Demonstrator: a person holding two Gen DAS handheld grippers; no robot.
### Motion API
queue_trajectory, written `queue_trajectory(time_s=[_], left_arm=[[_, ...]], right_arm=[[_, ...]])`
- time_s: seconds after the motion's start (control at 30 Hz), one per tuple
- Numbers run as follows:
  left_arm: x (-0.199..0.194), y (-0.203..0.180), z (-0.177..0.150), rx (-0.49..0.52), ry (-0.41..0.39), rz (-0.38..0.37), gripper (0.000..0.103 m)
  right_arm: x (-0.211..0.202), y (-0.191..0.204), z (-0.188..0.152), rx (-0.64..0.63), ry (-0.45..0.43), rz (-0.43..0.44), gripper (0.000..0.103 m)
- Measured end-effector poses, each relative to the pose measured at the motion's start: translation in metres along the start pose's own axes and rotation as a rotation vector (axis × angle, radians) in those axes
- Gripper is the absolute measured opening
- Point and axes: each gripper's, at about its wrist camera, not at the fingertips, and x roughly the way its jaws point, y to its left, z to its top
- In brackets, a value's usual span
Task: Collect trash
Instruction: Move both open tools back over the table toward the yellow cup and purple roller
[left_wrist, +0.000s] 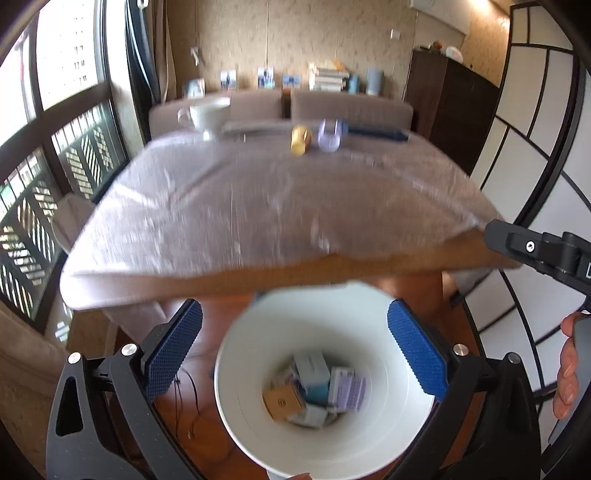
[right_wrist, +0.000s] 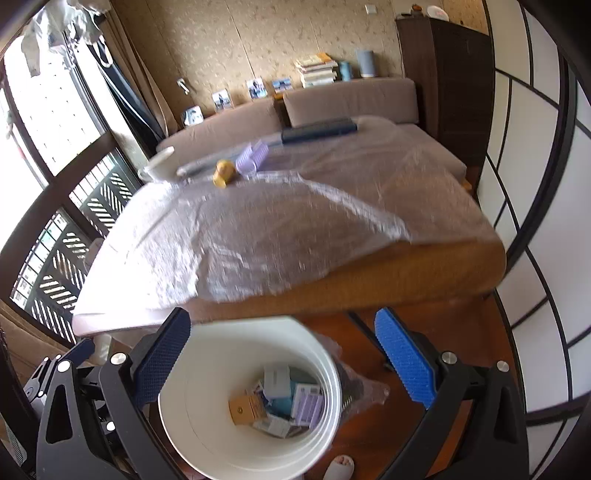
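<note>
A white trash bin (left_wrist: 255, 417) stands on the wooden floor below the table edge, with several small boxes (left_wrist: 314, 384) inside. It also shows in the right wrist view (right_wrist: 192, 417) with the same boxes (right_wrist: 277, 402). My left gripper (left_wrist: 295, 350) is open and empty above the bin's mouth. My right gripper (right_wrist: 284, 354) is open and empty above the bin's right rim. On the far side of the table lie a yellow bottle (left_wrist: 300, 140) (right_wrist: 223, 172) and a purple clear container (left_wrist: 329, 138) (right_wrist: 252, 158).
A table (left_wrist: 258, 206) under a plastic sheet fills the middle. A white cup (left_wrist: 207, 112), a dark blue bar (left_wrist: 373, 133) and a sofa (left_wrist: 351, 107) lie behind. A crumpled plastic bag (right_wrist: 362, 387) lies right of the bin. A panelled screen (left_wrist: 535, 184) stands at right.
</note>
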Motion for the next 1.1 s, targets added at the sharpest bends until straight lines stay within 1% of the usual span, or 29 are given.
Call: queue_trajectory(time_s=[0.13, 0.23, 0.37, 0.53, 0.7, 0.77, 0.83, 1.03, 1.1], left_arm=[[0.002, -0.002, 0.025, 0.026, -0.054, 0.035, 0.101], [0.012, 0.001, 0.04, 0.053, -0.051, 0.064, 0.101], [0.033, 0.009, 0.062, 0.072, -0.042, 0.073, 0.101], [0.068, 0.024, 0.094, 0.082, -0.03, 0.036, 0.101], [0.111, 0.033, 0.127, 0.137, -0.02, 0.004, 0.101], [0.129, 0.036, 0.139, 0.156, -0.007, -0.008, 0.101], [0.145, 0.038, 0.149, 0.165, 0.007, -0.029, 0.101], [0.186, 0.035, 0.166, 0.191, 0.051, -0.08, 0.093], [0.198, 0.032, 0.17, 0.192, 0.066, -0.088, 0.089]], right_arm=[[-0.004, 0.001, 0.027, -0.012, -0.041, 0.03, 0.099], [0.003, 0.005, 0.047, -0.029, -0.051, 0.026, 0.099], [0.022, 0.012, 0.08, -0.03, -0.054, 0.023, 0.099], [0.059, 0.024, 0.117, -0.006, -0.045, 0.01, 0.099], [0.106, 0.04, 0.155, 0.0, -0.031, -0.055, 0.099], [0.123, 0.046, 0.166, 0.002, -0.027, -0.074, 0.098], [0.143, 0.051, 0.177, 0.007, -0.015, -0.085, 0.089], [0.203, 0.054, 0.2, 0.031, 0.057, -0.094, 0.086], [0.22, 0.052, 0.205, 0.039, 0.08, -0.095, 0.082]])
